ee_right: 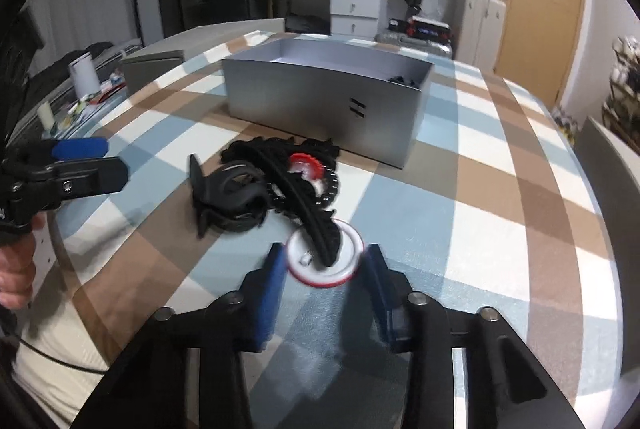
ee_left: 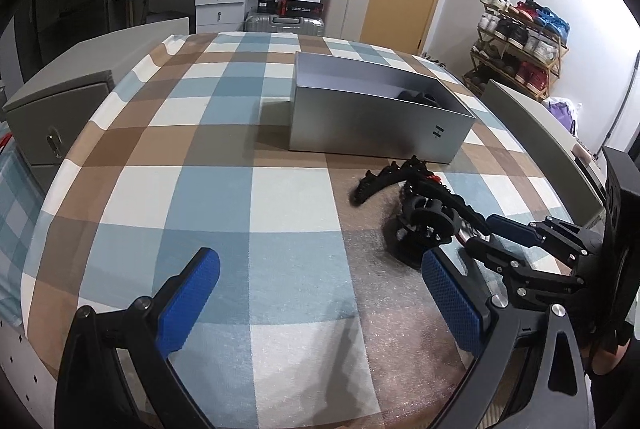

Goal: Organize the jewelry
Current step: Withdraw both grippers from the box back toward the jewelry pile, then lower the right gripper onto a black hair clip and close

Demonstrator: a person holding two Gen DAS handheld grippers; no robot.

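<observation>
A heap of black hair clips and chains lies on the checked tablecloth in front of an open grey box; it also shows in the left wrist view. A black item lies inside the box. A white disc with a red rim sits between the pads of my right gripper, with a long black clip lying across it; the pads touch its sides. My left gripper is open and empty, left of the heap. The right gripper shows there too.
The round table has a blue, brown and white checked cloth. Grey chairs or cabinets stand close around its edge. Drawers, suitcases and a shoe rack stand further back in the room.
</observation>
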